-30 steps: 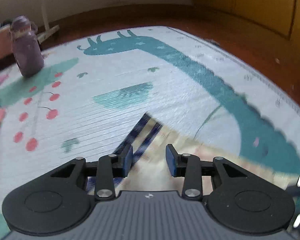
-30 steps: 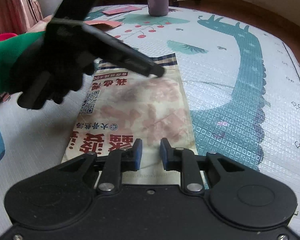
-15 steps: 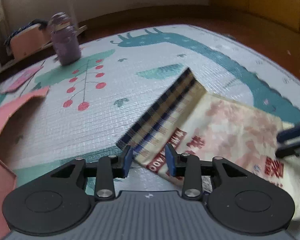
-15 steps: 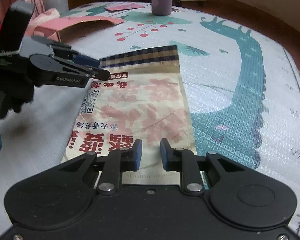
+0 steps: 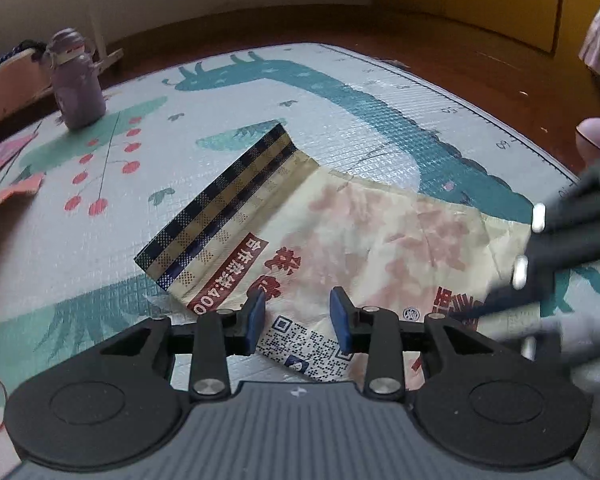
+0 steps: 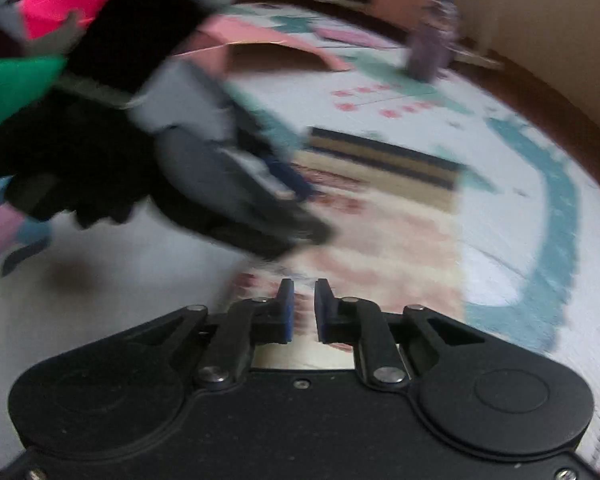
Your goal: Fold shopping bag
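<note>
We have the shopping bag (image 5: 380, 236) lying flat on the play mat (image 5: 340, 128) on the floor, its checked band (image 5: 220, 204) at the far end, so the whole length is laid out ready for a fold. Our left gripper (image 5: 297, 318) hovers over the near long edge by the printed code; its blue pads stand apart with nothing between them, which we judge puts it in place to pinch that edge. Our right gripper (image 6: 301, 312) sits at the bag's opposite short end, its pads near each other with a narrow gap showing and no fabric seen between them; that view is smeared by motion, so whether it touches the bag we cannot tell. With one gripper at each of two sides, we judge the aim is to lift and double the bag over. A purple bottle (image 5: 76, 84) stands well apart at the mat's far corner, clear of the work
</note>
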{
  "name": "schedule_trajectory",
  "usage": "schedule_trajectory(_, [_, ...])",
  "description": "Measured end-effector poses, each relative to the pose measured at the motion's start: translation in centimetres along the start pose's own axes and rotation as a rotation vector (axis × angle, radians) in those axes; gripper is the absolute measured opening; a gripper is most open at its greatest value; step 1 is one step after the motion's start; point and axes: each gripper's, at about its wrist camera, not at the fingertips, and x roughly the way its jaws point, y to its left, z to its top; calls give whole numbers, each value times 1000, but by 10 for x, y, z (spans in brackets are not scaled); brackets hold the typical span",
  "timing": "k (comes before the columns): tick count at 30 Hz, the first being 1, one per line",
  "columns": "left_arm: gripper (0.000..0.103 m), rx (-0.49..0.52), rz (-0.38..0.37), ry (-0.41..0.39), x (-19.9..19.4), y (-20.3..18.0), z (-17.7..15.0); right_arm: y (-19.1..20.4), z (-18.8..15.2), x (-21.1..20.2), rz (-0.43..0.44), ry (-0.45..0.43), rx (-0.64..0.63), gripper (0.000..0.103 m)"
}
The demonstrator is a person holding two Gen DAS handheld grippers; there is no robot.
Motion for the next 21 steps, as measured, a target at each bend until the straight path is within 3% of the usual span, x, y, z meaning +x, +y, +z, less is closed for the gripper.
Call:
schedule_trajectory(8, [50, -53, 72, -21, 12, 17, 4, 9, -15, -23, -6, 41, 33, 6])
schedule_trajectory(15, [50, -112, 145, -28, 11, 31, 3, 7, -24, -32, 9, 55, 94, 6])
schedule_trajectory(21, [50, -169, 161, -11, -3, 30, -7, -15, -27, -32, -55, 74, 216, 6])
